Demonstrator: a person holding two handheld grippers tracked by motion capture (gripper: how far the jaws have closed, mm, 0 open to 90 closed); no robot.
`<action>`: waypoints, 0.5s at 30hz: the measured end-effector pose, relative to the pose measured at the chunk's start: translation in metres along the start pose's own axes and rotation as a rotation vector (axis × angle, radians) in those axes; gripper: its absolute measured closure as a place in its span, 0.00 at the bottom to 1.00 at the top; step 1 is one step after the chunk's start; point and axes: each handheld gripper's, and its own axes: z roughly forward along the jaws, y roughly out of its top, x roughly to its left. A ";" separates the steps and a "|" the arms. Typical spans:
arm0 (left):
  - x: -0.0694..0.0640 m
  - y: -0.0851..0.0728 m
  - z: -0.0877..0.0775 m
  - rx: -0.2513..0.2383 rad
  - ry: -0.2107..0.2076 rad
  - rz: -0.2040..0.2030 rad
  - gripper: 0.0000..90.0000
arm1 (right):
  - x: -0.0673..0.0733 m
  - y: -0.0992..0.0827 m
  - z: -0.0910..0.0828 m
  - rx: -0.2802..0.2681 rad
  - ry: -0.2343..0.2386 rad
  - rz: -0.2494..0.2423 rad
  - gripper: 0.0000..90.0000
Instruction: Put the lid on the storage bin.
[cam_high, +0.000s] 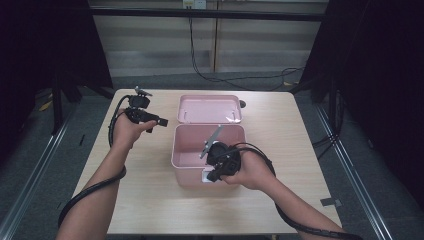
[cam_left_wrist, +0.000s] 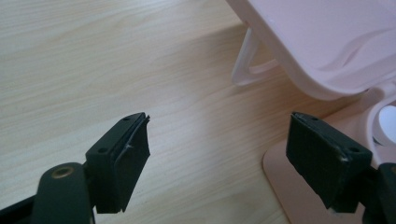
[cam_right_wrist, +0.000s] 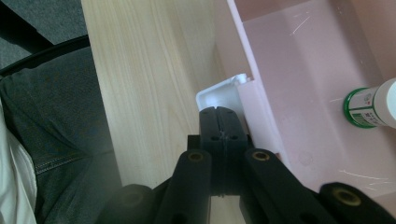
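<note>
This looks like a recording lab or test booth rather than a home or shop — a single pale wood-grain bench stands alone on grey carpeted floor, with black curtains hanging on both sides to close the space off. Metal rails run along the floor at left and right of the bench, and a dark bar crosses overhead. Behind the bench the wall is plain beige panelling, with a socket at the top and black cables trailing down from it and looping loose across the floor — bare, functional wiring with no furniture or decoration around it.
</note>
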 end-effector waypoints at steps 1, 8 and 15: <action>-0.001 0.002 -0.001 -0.003 0.002 -0.005 0.23 | 0.000 0.000 0.000 0.001 -0.001 0.000 1.00; -0.006 0.017 -0.003 -0.003 0.006 0.002 0.24 | -0.001 0.002 0.001 -0.001 0.003 -0.010 1.00; -0.013 0.031 -0.001 -0.007 -0.001 0.011 0.24 | -0.001 0.001 0.001 -0.007 0.005 -0.019 1.00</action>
